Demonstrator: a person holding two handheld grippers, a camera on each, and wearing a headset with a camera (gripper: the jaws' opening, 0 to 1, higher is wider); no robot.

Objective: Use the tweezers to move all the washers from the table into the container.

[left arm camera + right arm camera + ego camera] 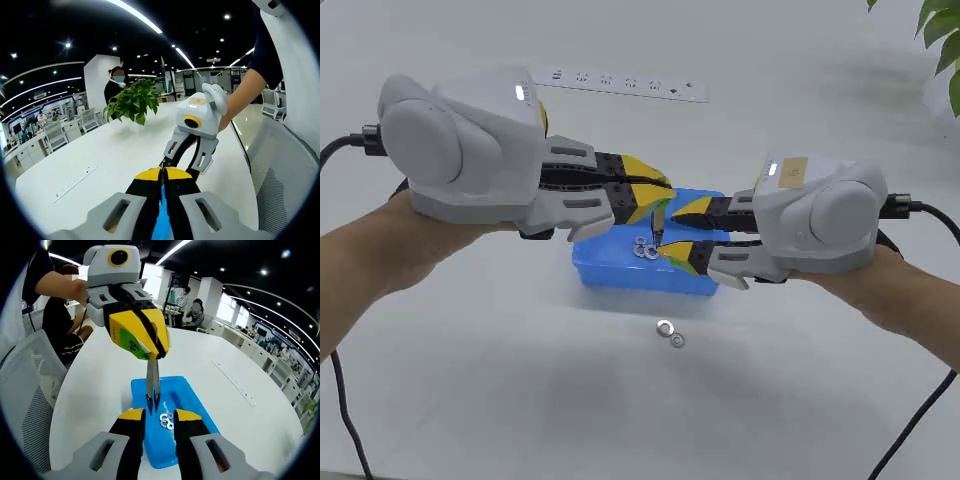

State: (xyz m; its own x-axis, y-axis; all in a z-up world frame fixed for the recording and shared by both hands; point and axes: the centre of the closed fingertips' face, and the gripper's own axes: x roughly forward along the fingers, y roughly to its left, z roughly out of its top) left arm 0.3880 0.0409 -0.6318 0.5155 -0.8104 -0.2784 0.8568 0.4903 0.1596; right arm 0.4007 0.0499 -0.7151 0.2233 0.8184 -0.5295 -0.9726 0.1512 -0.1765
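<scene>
On white table (470,380), blue container (605,268) sits under both grippers: L gripper (655,195) comes in level from the left, jaws clamped on tweezers (658,220) hanging near-vertical, tips down over washers (644,247) inside container, w/ R gripper (672,230) opposite, jaws apart & empty, and two loose washers (670,333) on table near container's front edge.

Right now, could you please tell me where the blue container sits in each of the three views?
Head view: the blue container lies at the centre of the picture.
Left gripper view: it is a blue sliver at the bottom edge, between the jaws.
Right gripper view: it lies lower centre, just ahead of the jaws.
Shared landmark: the white power strip.
</scene>
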